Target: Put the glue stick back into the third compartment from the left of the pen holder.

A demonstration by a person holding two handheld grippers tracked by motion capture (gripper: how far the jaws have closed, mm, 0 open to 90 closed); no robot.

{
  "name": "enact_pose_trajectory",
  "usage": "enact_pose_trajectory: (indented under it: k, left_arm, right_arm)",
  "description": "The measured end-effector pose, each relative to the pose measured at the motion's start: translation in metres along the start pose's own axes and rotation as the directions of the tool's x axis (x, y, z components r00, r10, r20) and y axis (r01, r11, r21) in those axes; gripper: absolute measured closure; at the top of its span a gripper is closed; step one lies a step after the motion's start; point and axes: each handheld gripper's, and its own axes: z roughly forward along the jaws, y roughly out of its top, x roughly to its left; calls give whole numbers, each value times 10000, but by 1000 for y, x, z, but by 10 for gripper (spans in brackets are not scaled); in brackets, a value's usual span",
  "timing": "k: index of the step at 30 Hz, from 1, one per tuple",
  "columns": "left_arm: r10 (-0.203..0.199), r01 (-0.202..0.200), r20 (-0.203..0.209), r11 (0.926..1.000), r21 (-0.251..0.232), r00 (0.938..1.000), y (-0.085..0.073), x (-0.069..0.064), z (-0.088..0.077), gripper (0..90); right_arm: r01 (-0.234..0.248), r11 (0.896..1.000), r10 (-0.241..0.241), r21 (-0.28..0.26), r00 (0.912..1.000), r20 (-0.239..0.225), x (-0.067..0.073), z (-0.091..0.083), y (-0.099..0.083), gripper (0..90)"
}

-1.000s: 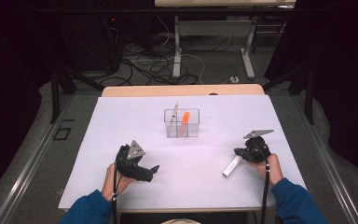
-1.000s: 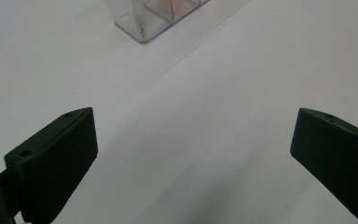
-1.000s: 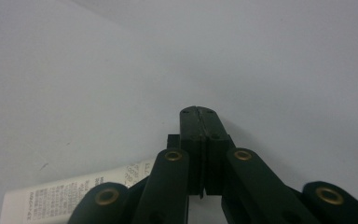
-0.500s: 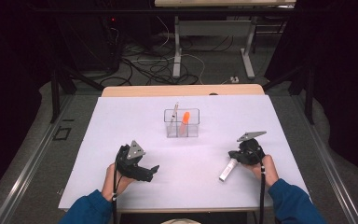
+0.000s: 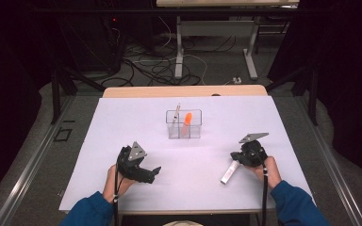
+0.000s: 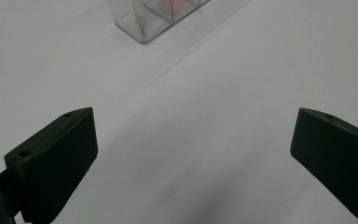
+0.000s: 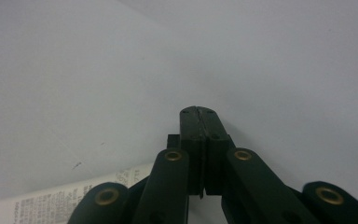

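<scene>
Step looks like picking up the white tube [image 5: 229,172]: open first, then straddle its mid-length w/ a level approach. Right gripper [image 7: 199,114] fingers pressed together, empty; tube lies flat on the tabletop [image 5: 122,122] beside and under them, not between. Left gripper [image 6: 193,154] fingers wide apart, holding nothing.

White tube [image 5: 229,172] w/ printed text, lying flat on white table [image 5: 193,188], slanted, near front-right edge.
</scene>
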Motion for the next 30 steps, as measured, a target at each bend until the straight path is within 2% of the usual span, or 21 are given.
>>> enact_pose_trajectory:
  k: [2,5,15,18,24,30]
  left_arm:
    - [-3,3,4,10000,-7,10000,0,0,0,4]
    - [-13,13,-28,10000,-77,10000,0,0,0,4]
    - [-14,14,6,10000,-35,10000,0,0,-1,5]
    - [-34,34,-19,10000,-62,10000,0,0,-1,5]
    - [-30,30,-18,10000,-70,10000,0,0,-1,5]
    - [-56,56,-2,10000,-75,10000,0,0,0,5]
  right_arm:
    - [-100,9999,100,-102,9999,12,0,-2,0,900]
    - [28,9998,-26,-186,9999,125,-1,-5,0,900]
    - [-395,9985,407,-368,9987,306,-2,-24,-10,900]
    - [-399,9974,418,-599,9987,308,-3,-30,-11,900]
    - [51,9966,-34,-828,9998,203,15,-38,-10,900]
    - [479,9964,-495,-704,9985,-215,47,-38,-11,900]
